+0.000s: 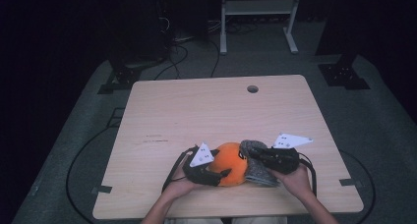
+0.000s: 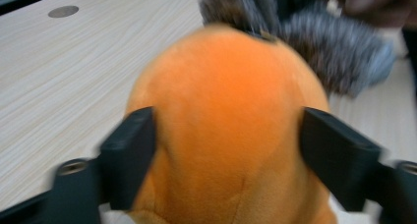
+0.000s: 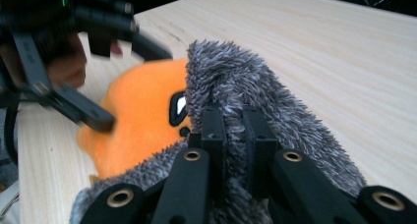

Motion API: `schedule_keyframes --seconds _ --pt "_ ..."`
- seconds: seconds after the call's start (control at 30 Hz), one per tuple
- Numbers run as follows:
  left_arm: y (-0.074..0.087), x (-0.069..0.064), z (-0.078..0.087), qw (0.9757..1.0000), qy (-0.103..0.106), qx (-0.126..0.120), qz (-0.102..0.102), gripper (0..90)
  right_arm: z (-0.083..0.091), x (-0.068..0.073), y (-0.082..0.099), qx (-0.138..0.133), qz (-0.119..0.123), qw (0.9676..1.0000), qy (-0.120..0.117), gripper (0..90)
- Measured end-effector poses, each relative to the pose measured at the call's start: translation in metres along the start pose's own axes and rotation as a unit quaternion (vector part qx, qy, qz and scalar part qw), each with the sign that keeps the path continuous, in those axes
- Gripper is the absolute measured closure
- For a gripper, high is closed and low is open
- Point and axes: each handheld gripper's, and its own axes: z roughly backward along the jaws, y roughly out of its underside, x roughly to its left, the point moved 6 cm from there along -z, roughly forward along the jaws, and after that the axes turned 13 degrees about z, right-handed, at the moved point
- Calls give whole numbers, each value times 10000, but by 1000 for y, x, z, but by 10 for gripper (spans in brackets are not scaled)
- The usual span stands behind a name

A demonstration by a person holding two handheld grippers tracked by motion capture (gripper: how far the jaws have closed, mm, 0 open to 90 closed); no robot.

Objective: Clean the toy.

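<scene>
While the wooden table (image 1: 196, 111) is otherwise bare apart from a round cable hole (image 1: 253, 89) near its far edge, the work sits at the near edge: an orange plush toy (image 1: 231, 162) with a grey fuzzy cover (image 1: 253, 150) partly over it. The cover appears only partly on or off; the grey fabric lies bunched at the toy's right side, most of the orange body bare, so the job looks roughly midway. The right gripper (image 3: 231, 121) has its jaws pinched nearly together on a fold of the grey cover. The left gripper (image 2: 226, 135) straddles the orange body, jaws spread wide at either flank; whether the pads press is hard to tell, contact looks light. Nothing on the table obstructs; trailing cables (image 1: 172, 172) lie beside the left hand (image 1: 179, 187).
</scene>
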Motion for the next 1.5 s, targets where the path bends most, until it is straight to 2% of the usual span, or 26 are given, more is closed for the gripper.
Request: schedule_keyframes --seconds 0.03,0.1,0.13,0.17,0.2,0.3,0.4,0.5,0.6,0.63,0.7,0.73,0.77,0.8,0.83,0.9,0.97,1.07,1.1,1.17,1.27,1.33,1.37,1.4,1.43,1.5 --pt "-5 4 3 9997 -40 -75 227 123 3 1 3 14 -35 10000 -39 813" --pt "-3 8 2 9993 -92 37 347 90 7 3 9 46 -70 9999 -85 813" --pt "-3 8 2 9993 -92 37 347 86 9 4 12 69 -85 9999 -124 813" --pt "3 6 -5 9989 13 295 354 105 10 4 15 107 -85 9998 -136 813" --pt "5 4 -6 9991 1 286 304 142 12 3 17 147 -84 9998 -143 812" --pt "5 0 -7 9995 -153 260 -11 253 15 0 17 165 -132 9997 -99 812" --pt "6 -2 -5 9988 -230 240 -370 298 16 7 2 -79 65 9999 -79 813" --pt "7 -3 -4 9979 -343 220 -512 317 11 13 -5 -85 269 9996 -94 812" --pt "5 -4 -2 9971 -416 154 -620 333 9 8 -1 -47 135 9999 -91 812" --pt "2 -6 -3 9960 -468 97 -759 335 11 -3 10 83 -71 9999 -23 812" --pt "0 -9 -5 9943 -589 1 -886 339 14 -8 16 137 -286 9995 -31 812" --pt "-2 -10 -6 9929 -664 -55 -982 342 16 -10 17 141 -283 9995 2 812" --pt "-2 -10 -6 9929 -664 -55 -982 343 17 -9 16 102 -291 9995 19 812" --pt "-3 -11 -7 9913 -744 -126 -1083 343 17 -9 16 102 -291 9995 19 812" --pt "-4 -12 -7 9879 -878 -156 -1272 344 20 -7 12 -6 -262 9997 9 812" --pt "-4 -14 -10 9863 -916 -188 -1361 346 22 0 0 -296 -153 9993 -146 812" --pt "-3 -19 -10 9841 -931 -189 -1504 347 14 7 -7 -227 109 9996 -132 811" --pt "-1 -20 -9 9845 -865 -214 -1512 346 10 3 -2 -124 61 9999 -104 812" --pt "-1 -21 -8 9862 -764 -246 -1449 337 12 -6 7 12 -86 10000 28 812" --pt "-1 -22 -8 9870 -703 -272 -1420 326 14 -16 18 171 -296 9993 156 812" --pt "-1 -27 -10 9856 -741 -250 -1502 304 19 -18 21 152 -448 9988 155 812" --pt "-1 -28 -10 9855 -749 -241 -1503 285 20 -15 17 64 -420 9990 141 812" --pt "-2 -29 -10 9867 -663 -242 -1465 277 22 -4 0 -312 -232 9992 -56 812" --pt "-2 -29 -10 9867 -663 -242 -1465 264 22 -4 0 -312 -232 9992 -56 812" --pt "-2 -30 -10 9883 -572 -242 -1390 241 17 3 -7 -279 -27 9996 -81 811" --pt "-3 -28 -8 9911 -462 -251 -1224 237 15 4 -6 -234 55 9997 -45 811"
